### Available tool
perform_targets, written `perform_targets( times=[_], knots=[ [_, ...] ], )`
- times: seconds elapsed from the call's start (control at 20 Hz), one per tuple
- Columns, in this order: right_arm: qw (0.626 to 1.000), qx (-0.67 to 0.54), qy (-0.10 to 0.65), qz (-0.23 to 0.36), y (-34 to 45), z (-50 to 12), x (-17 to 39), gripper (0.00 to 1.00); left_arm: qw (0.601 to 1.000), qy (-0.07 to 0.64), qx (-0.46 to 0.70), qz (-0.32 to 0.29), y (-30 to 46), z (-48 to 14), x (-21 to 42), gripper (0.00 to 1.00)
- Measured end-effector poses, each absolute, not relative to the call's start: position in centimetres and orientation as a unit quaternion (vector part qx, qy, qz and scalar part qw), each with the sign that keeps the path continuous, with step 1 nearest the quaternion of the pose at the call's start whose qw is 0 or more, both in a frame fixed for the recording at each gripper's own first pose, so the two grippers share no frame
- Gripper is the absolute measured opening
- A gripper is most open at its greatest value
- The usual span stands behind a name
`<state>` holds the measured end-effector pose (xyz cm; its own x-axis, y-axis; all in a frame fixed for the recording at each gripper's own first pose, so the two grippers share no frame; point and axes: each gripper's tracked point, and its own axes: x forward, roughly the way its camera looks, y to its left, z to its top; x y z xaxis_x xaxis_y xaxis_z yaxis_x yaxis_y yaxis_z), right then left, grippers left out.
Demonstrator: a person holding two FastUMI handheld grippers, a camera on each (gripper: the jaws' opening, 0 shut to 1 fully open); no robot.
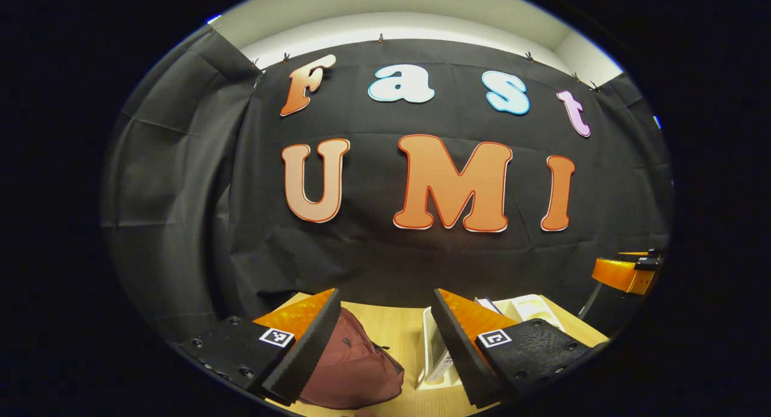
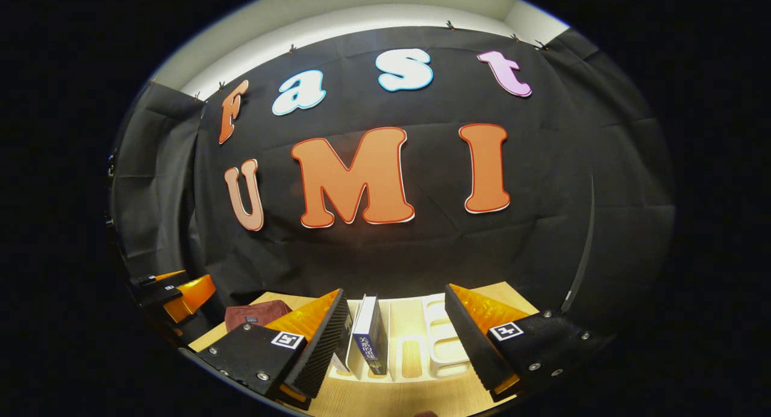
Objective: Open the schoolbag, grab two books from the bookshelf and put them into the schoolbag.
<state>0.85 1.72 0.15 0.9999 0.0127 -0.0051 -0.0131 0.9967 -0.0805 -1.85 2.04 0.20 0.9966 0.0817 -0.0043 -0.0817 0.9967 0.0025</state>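
**Both grippers parked high, bag not opened yet**

So here's where I'm sitting; both grippers are up above the table (image 2: 421, 399) with nothing in them. My left gripper (image 1: 385, 338) has its fingers spread wide apart, and through the gap I can see the maroon schoolbag (image 1: 355, 363) slumped on the wood just beyond the left finger; looks closed to me, lying as a soft lump, though I can't make out the zipper clearly. My guess is I'm lined up over it because opening the bag comes first.

My right gripper (image 2: 394, 338) is spread apart too, empty, and it's pointed straight at the white bookshelf (image 2: 443, 344); a dark book (image 2: 373, 335) stands upright in one of the slots near the left finger, with maybe another thinner one beside it, hard to tell. Makes sense to have that hand staged there for the grab later; upright books should pinch easily from above.

Bag sits left of the shelf, near but apart.
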Motion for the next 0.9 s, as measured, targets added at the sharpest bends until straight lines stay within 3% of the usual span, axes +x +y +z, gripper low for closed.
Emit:
perform_targets(
  times=[0.9],
  knots=[
    [0.998,-0.057,-0.004,-0.001,1.7,0.5,2.1,0.96,0.999,-0.033,0.015,0.039,3.4,2.5,-0.1,0.95]
  ],
)
